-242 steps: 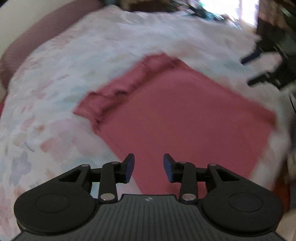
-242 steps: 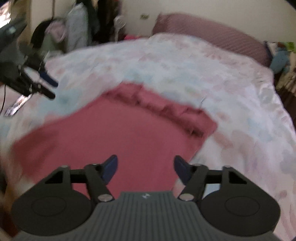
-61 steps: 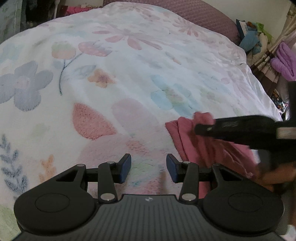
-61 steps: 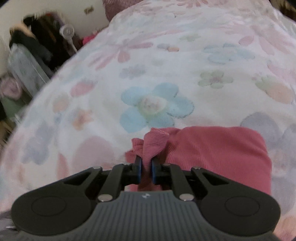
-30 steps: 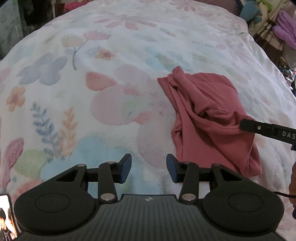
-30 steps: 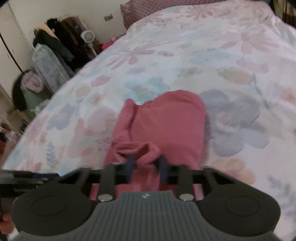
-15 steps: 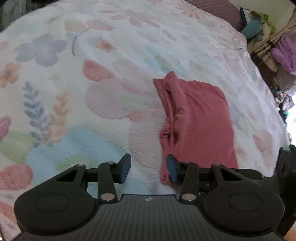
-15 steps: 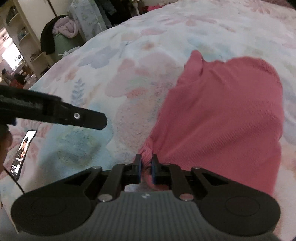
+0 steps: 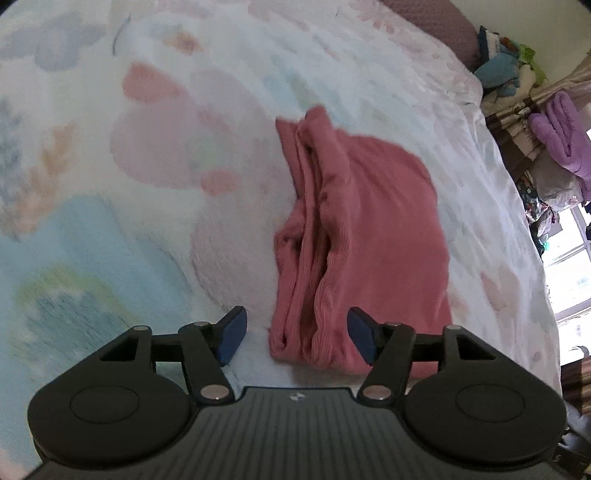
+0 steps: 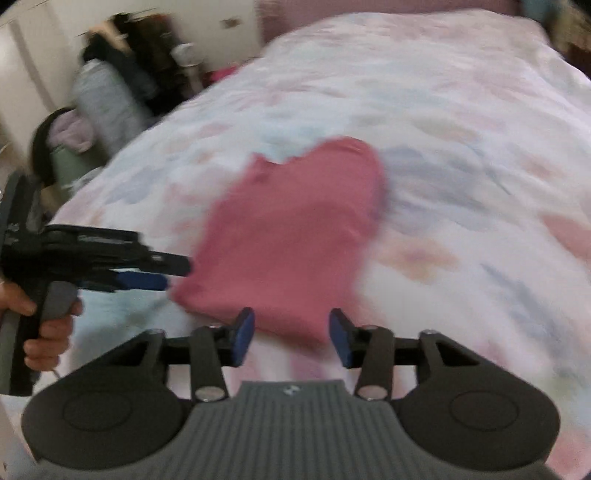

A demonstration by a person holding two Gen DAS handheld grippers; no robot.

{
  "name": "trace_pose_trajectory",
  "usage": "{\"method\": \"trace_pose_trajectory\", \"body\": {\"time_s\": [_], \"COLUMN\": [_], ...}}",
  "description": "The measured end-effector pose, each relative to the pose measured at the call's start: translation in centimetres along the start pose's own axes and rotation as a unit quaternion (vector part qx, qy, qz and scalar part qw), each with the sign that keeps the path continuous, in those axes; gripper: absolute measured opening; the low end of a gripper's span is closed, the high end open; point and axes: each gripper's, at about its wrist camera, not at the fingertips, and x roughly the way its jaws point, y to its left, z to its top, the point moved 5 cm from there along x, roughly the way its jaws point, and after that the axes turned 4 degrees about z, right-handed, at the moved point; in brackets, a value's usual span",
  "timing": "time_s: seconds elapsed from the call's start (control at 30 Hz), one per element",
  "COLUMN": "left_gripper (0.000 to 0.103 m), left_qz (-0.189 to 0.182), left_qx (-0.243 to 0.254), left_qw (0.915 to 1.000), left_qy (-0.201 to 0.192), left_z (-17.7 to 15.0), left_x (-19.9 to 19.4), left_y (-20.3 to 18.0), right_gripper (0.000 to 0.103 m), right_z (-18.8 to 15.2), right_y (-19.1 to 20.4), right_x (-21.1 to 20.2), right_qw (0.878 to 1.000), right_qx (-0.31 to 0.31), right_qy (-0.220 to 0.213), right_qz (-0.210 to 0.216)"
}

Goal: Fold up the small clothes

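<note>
A small pink garment (image 9: 365, 236) lies folded on the floral bedspread (image 9: 110, 184), with stacked fold edges along its left side. My left gripper (image 9: 297, 334) is open, its near corner of the garment lying between the fingertips. The garment also shows in the right wrist view (image 10: 295, 229), blurred. My right gripper (image 10: 291, 338) is open and empty just short of the garment's near edge. The left gripper (image 10: 155, 275) appears there at the garment's left corner, held by a hand.
A mauve pillow (image 9: 436, 26) lies at the head of the bed. Clothes and toys (image 9: 554, 129) are piled beyond the bed's right edge. Hanging clothes and bags (image 10: 110, 85) stand past the left edge.
My right gripper has let go of the garment's corner, opened and pulled back. My left gripper has moved closer to the garment's near left corner and opened wider.
</note>
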Motion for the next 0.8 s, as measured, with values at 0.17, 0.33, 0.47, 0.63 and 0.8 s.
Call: {"method": "trace_pose_trajectory", "body": {"time_s": [0.17, 0.33, 0.47, 0.63, 0.8], "left_gripper": [0.072, 0.022, 0.011, 0.009, 0.028], "left_qz": [0.010, -0.012, -0.001, 0.032, 0.018], "left_qx": [0.018, 0.007, 0.038, 0.039, 0.023], "left_qw": [0.9998, 0.9999, 0.9990, 0.9985, 0.9993], "left_qy": [0.003, 0.005, -0.022, 0.019, 0.022], "left_z": [-0.9, -0.7, 0.0, -1.4, -1.2], "left_x": [1.2, 0.3, -1.8, 1.0, 0.8], "left_y": [-0.5, -0.7, -1.5, 0.5, 1.3], "right_gripper": [0.046, 0.028, 0.000, 0.000, 0.000], "right_z": [-2.6, -2.2, -1.3, -2.3, -3.1], "right_y": [-2.9, -1.5, -1.2, -1.9, -2.2], "right_x": [0.7, 3.1, 2.8, 3.5, 4.6], "right_qw": [0.999, 1.000, 1.000, 1.000, 0.999], "right_qx": [0.034, 0.009, 0.008, 0.005, 0.009], "right_qy": [0.014, 0.006, -0.010, 0.028, 0.042], "right_qz": [-0.019, -0.013, -0.001, -0.012, -0.021]}}
